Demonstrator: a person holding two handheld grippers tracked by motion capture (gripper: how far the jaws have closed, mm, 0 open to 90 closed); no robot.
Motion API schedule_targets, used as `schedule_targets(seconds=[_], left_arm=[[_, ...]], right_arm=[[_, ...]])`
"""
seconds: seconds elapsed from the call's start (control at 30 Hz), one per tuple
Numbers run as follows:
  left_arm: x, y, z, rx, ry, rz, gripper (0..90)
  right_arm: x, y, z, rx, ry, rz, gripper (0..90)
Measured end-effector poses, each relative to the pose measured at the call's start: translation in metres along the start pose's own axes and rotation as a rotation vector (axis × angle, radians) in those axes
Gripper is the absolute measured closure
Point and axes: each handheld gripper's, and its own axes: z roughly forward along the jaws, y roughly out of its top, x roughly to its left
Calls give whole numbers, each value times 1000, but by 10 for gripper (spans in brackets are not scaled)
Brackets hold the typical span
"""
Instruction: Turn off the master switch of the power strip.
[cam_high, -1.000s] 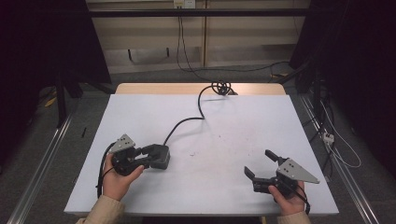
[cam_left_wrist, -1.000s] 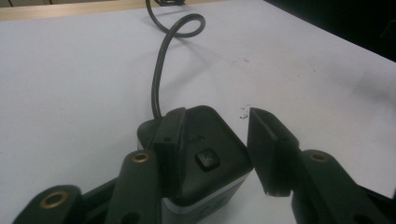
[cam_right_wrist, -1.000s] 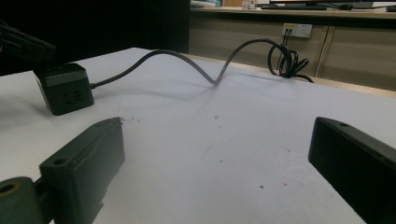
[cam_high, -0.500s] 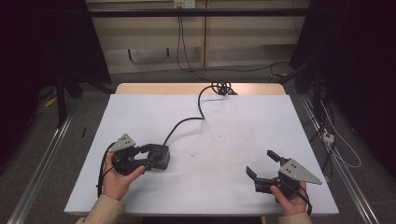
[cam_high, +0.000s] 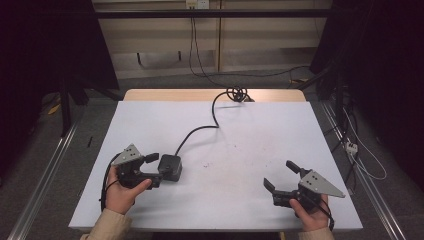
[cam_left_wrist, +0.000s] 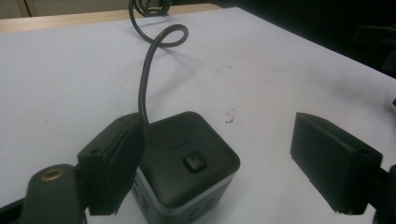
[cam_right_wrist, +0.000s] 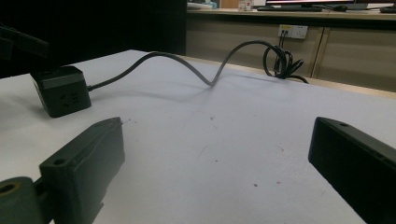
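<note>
A black cube power adapter (cam_high: 170, 167) sits on the white table (cam_high: 240, 130), left of middle, with a button on top (cam_left_wrist: 195, 161). Its black cable (cam_high: 200, 130) runs to a coil (cam_high: 237, 94) at the far edge. My left gripper (cam_high: 156, 169) is open around the cube's near side. In the left gripper view the cube (cam_left_wrist: 187, 168) lies against the left jaw and well apart from the right jaw. My right gripper (cam_high: 278, 173) stands open near the front right, nothing between its jaws. From the right gripper view (cam_right_wrist: 217, 140), the cube (cam_right_wrist: 60, 91) is far off to the left.
The table's wooden far edge (cam_high: 210, 94) lies beyond the white sheet. Cables (cam_high: 350, 145) trail on the floor to the right, and a metal rail (cam_high: 45, 175) runs along the left. A wall socket (cam_right_wrist: 293, 31) sits behind the coil (cam_right_wrist: 280, 60).
My right gripper has drifted slightly to the right and toward the front edge. The left gripper and the cube have stayed put.
</note>
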Motion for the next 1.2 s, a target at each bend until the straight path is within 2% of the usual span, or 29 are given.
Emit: schedule_targets(seconds=[0.2,0.3,0.53,0.67,0.87,1.2], left_arm=[[1,-2,-6,-18,-7,24,129],[3,-4,-9,-18,-10,26,118],[7,-10,-17,-51,-24,19,95],[8,-14,-18,-49,-26,10,95],[10,-20,-20,-36,-29,20,95],[16,-27,-28,-47,-14,15,93]], right_arm=[[-1,0,0,-1,-3,4,31],[0,0,0,0,-1,1,31],[0,0,0,-1,-1,2,31],[0,0,0,-1,0,2,31],[0,0,-1,-4,-1,3,31],[1,0,0,-2,1,0,31]])
